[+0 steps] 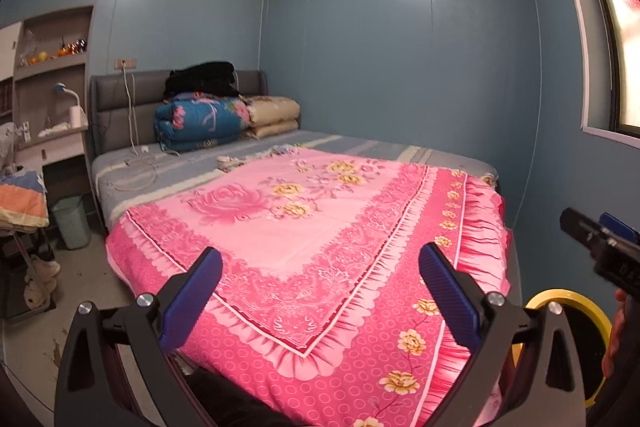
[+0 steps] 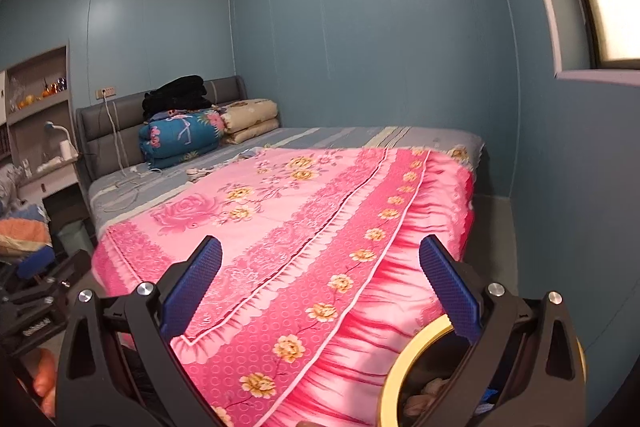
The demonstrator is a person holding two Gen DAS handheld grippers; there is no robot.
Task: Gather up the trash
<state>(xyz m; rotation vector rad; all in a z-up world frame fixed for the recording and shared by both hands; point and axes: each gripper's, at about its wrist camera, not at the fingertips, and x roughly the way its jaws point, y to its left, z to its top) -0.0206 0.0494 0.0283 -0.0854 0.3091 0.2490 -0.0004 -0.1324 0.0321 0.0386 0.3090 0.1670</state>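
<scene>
Looks like they're between pickups: the left gripper (image 1: 320, 299) and right gripper (image 2: 320, 291) are both hanging released, holding nothing, over the near end of the bed (image 1: 304, 227). The yellow-rimmed bin (image 2: 404, 355) is sitting low at near right with scraps already inside. Next probably means reaching far-left to the crumpled bits (image 1: 256, 157) past the pink cover's edge; plenty of open bed between.

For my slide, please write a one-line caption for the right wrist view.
Open right gripper above pink floral bedspread, yellow-rimmed bin at the bed's foot.
</scene>
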